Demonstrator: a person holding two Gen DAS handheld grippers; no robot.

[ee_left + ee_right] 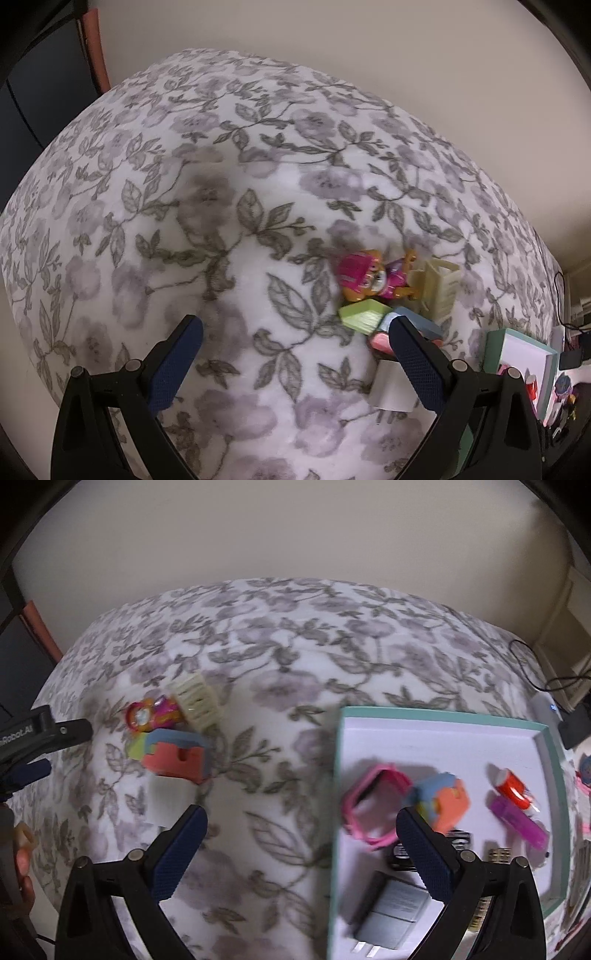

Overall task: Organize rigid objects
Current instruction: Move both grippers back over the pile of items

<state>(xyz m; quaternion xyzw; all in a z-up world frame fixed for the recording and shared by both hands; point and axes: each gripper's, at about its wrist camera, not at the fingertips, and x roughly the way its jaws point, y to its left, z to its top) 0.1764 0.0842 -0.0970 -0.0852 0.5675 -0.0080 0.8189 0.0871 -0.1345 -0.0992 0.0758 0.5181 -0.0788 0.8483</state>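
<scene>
A cluster of small toys lies on the floral bedspread: a pink and orange toy figure, a cream hair claw, a green block, a blue and coral block and a white charger. A teal-rimmed white tray holds a pink frame, a blue and orange toy, a red cylinder, a purple marker and a grey charger. My left gripper is open and empty beside the cluster. My right gripper is open and empty over the tray's left edge.
The floral bedspread stretches left and back to a beige wall. A dark cabinet stands at the far left. Black cables and a small device lie right of the tray. The left gripper's body shows at the right wrist view's left edge.
</scene>
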